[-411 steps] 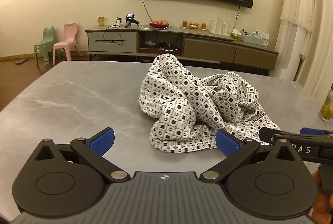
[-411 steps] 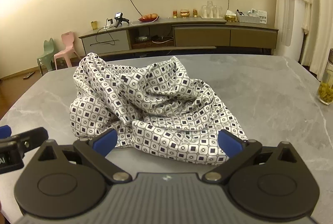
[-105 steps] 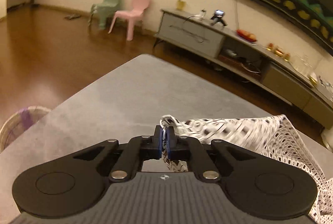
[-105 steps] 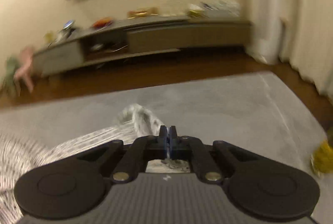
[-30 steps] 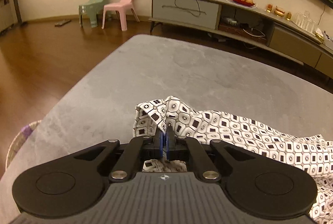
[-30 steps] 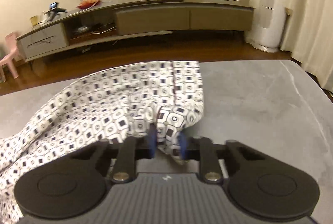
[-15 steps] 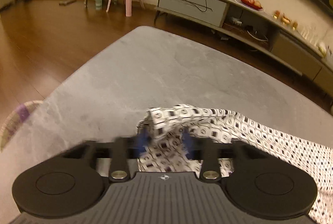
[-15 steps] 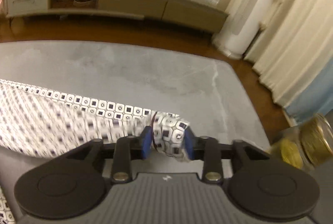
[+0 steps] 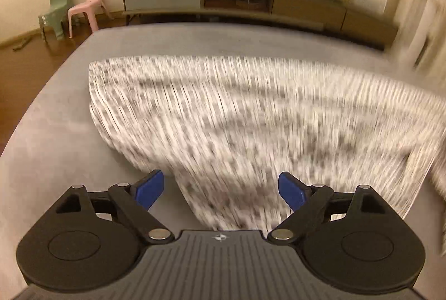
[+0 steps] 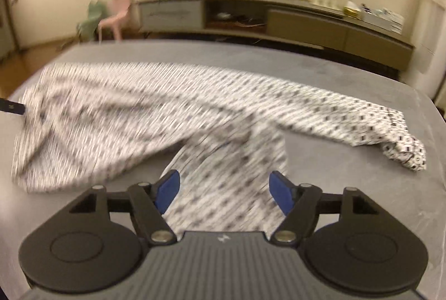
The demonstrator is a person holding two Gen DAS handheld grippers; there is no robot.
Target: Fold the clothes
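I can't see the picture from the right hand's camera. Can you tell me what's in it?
A black-and-white patterned garment lies spread across a grey table, blurry from motion. The right gripper hangs over its near edge, blue fingers wide apart and holding nothing. Behind are a long cabinet and small chairs.

Left claw point(image 9: 220, 188), right claw point(image 10: 224, 192): black linkages, blue pads, silver screws.
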